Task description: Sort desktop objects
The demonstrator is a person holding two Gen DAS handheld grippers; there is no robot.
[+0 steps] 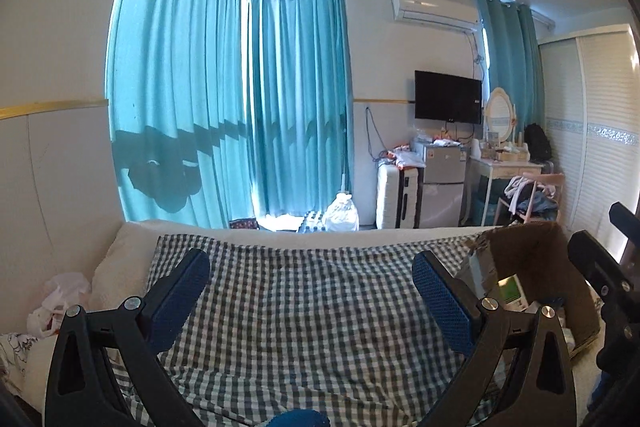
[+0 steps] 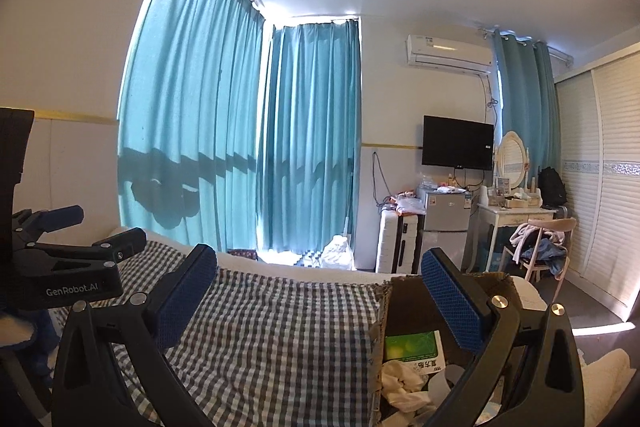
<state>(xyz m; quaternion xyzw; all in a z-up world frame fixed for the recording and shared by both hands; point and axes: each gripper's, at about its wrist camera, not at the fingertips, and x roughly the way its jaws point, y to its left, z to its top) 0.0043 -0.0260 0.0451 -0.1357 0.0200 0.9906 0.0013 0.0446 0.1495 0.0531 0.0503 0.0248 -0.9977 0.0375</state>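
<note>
Nearby, cardboard box (image 2: 404, 303) beside checked blanket (image 2: 280, 327)

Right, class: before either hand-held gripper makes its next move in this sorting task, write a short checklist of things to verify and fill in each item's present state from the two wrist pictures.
1. Left hand-held gripper open and holding nothing: ok.
2. Right hand-held gripper open and holding nothing: ok.
3. Cardboard box open at the top, ready to take things: ok.
4. Box already holds things, a green and white packet and crumpled white material: ok.
5. Something left to sort on the checked cloth: not ok, none visible.
6. The two grippers apart from each other: ok.
</note>
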